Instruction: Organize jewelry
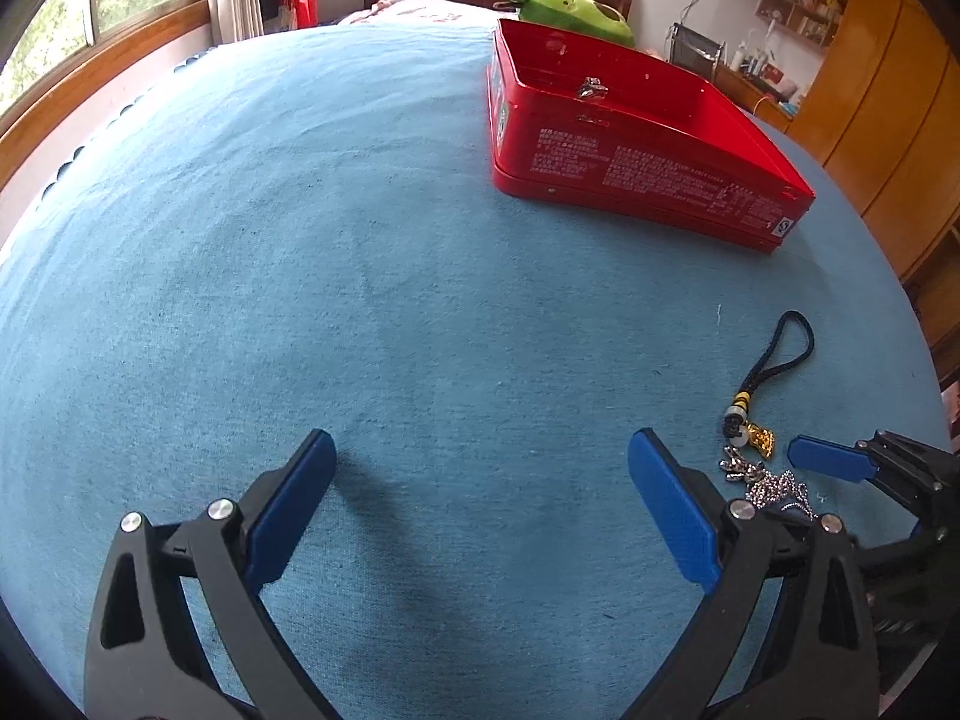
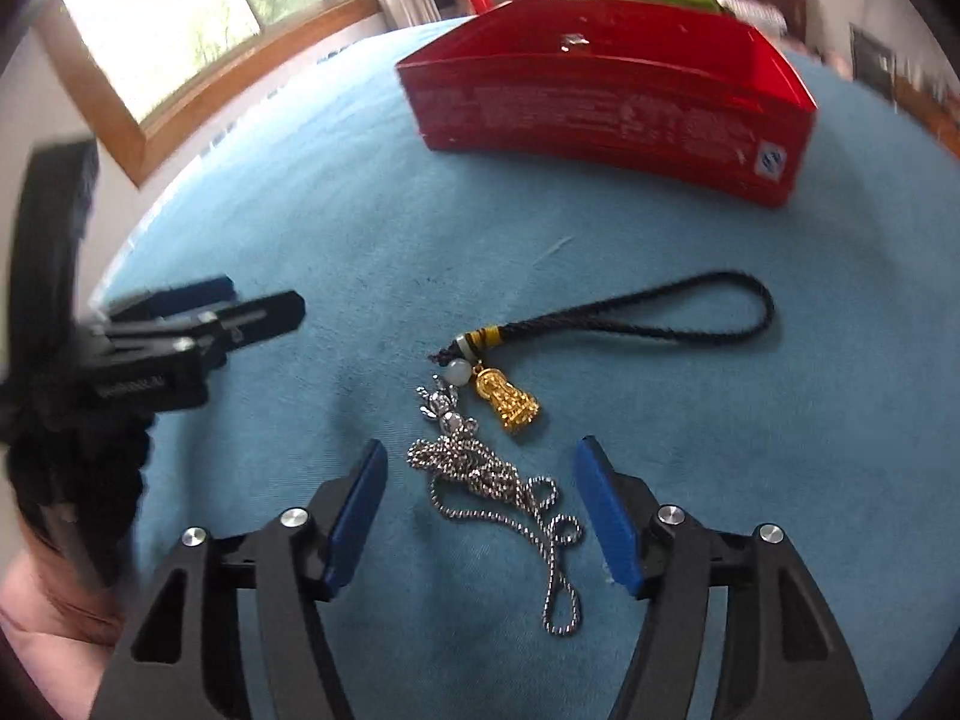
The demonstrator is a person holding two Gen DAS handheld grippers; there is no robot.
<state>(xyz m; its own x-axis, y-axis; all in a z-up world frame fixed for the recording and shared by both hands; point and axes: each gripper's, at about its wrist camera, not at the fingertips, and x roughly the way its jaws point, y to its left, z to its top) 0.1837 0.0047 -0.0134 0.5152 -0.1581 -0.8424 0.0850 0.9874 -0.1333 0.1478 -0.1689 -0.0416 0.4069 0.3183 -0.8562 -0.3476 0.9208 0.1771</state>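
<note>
Between the parted blue pads of the right hand-held gripper (image 2: pixel 480 510), tangled silver ball chain (image 2: pixel 498 492) on blue cloth (image 2: pixel 300 210).

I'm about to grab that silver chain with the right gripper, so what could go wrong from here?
The silver chain lies in a loose tangle between the open right gripper jaws; a pinch may catch only one loop and the rest could trail or slip.

Its pendant end sits right against the gold charm on the black cord, so lifting might snag and drag that along.

The soft blue bedspread may bunch up between the jaws.
</note>
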